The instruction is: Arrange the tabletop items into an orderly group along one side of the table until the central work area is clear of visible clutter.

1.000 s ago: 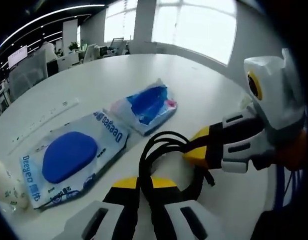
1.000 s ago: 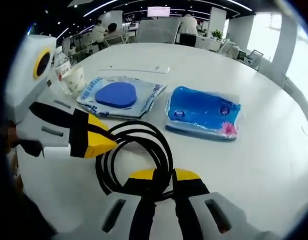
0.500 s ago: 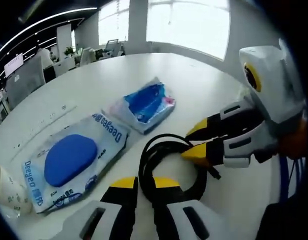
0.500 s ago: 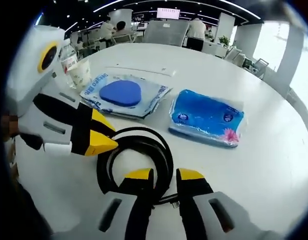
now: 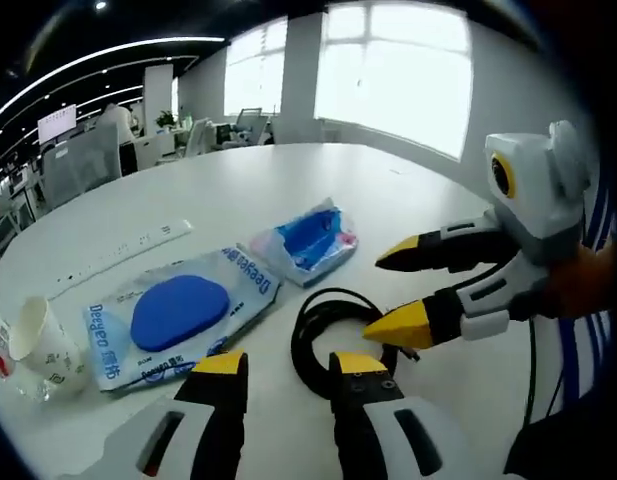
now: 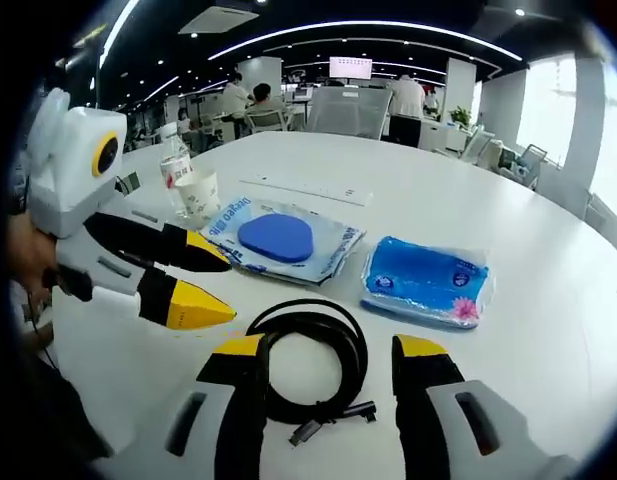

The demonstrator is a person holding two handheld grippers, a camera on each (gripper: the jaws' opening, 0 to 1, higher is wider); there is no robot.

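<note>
- Since a second ago both grippers have let go of the coiled black cable [image 6: 310, 366]: the jaws that were pinched on its loops now stand spread, and the coil lies free on the white round table [image 5: 238, 190].
- In the left gripper view, the left gripper [image 5: 284, 364] hovers just short of the cable [image 5: 340, 335], its yellow-tipped jaws apart, one to each side of the coil's near edge.
- The right gripper [image 5: 400, 292] reaches in from the right of that view, jaws wide, one tip above the coil and one beside it.
- In the right gripper view, the right gripper [image 6: 331, 350] straddles the coil with its jaws well apart; the cable's plug ends lie between them.
- The left gripper [image 6: 216, 286] comes in from the left of that view, jaws parted, tips just beside the coil and not touching it.
- Beyond the cable lie a wet-wipe pack with a blue oval lid [image 6: 281, 240] and, next to it, a blue tissue pack [image 6: 425, 282].
- Farther from the cable than the wipe pack are a paper cup [image 6: 198, 194], a plastic bottle [image 6: 174, 155] and a white power strip [image 6: 308, 188].
- Office desks, chairs and people fill the room behind the table.
</note>
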